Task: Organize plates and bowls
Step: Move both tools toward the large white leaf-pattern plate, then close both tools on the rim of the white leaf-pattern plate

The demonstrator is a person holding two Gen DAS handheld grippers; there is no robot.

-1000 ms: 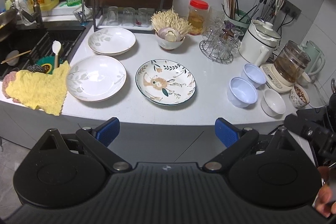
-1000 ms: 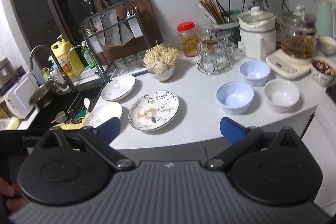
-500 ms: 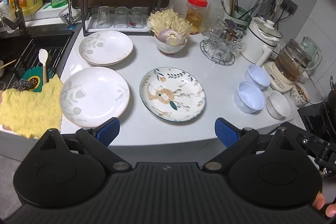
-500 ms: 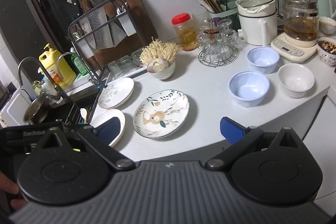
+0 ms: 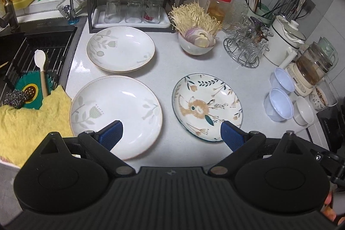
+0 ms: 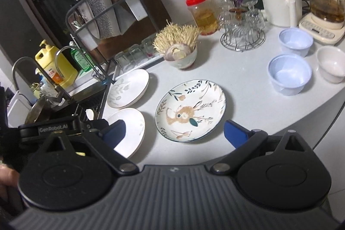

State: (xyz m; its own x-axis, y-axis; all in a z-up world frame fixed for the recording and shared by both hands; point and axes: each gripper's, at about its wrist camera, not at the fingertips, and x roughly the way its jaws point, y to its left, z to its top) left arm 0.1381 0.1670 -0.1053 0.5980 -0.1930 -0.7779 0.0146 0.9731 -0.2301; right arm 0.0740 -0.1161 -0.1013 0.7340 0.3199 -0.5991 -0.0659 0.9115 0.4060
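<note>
Three plates lie on the white counter: a near white leaf-print plate, a far white leaf-print plate, and a deer-pattern plate to the right. Two light-blue bowls and a small white bowl stand at the right. My left gripper is open and empty, above the counter's front edge between the near white plate and the deer plate. My right gripper is open and empty, in front of the deer plate. The blue bowls and white bowl show to its right.
A sink with a rack, spoon and yellow cloth lies left. At the back stand a dish rack with glasses, a bowl of enoki mushrooms, a red-lidded jar, a wire glass holder, a white pot and a glass kettle.
Both grippers have moved forward toward the counter, so the plates look larger and closer. Both stay open and empty. Nothing on the counter has moved.
</note>
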